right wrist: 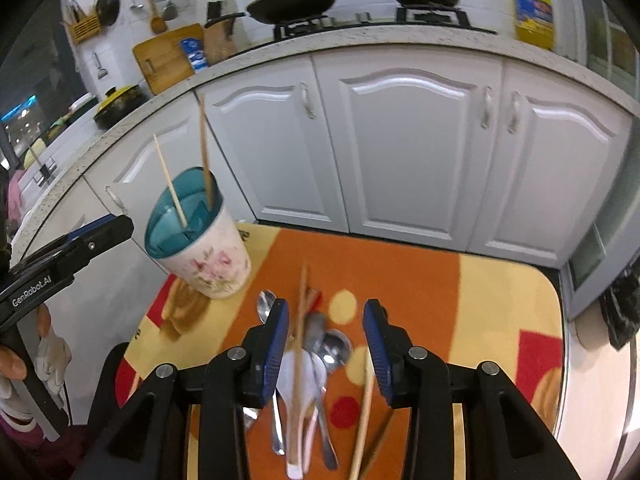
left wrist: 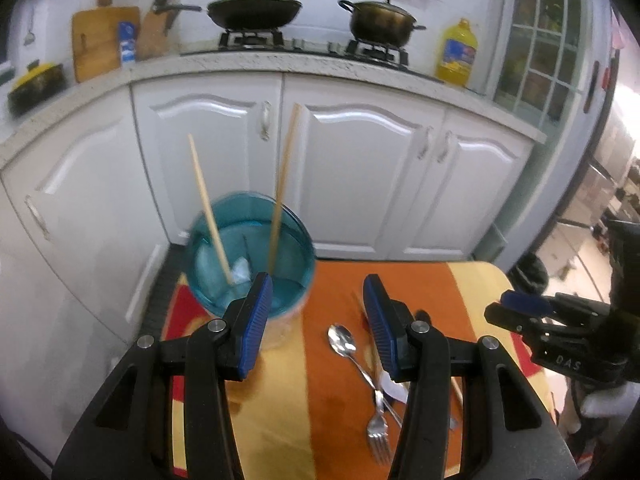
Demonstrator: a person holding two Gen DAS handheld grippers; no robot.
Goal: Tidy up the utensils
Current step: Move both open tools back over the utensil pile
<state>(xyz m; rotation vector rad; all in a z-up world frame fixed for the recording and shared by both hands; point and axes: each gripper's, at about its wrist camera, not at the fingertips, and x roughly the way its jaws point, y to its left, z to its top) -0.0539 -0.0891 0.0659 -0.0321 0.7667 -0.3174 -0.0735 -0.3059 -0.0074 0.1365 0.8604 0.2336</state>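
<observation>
Only the right wrist view shows the cup's [right wrist: 202, 244] floral outside, at left centre on the table [right wrist: 500, 300], with two chopsticks [right wrist: 206, 152] standing in it. The utensils [right wrist: 312, 364] lie low in frame between the right claw's [right wrist: 326, 346] spread jaws. In the left view the left claw [left wrist: 318, 322] gapes empty, the cup just beyond its left finger.

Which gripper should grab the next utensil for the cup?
Right, probably. The right gripper is open directly over the utensil pile; the left gripper, also open, sits nearer the cup.
</observation>
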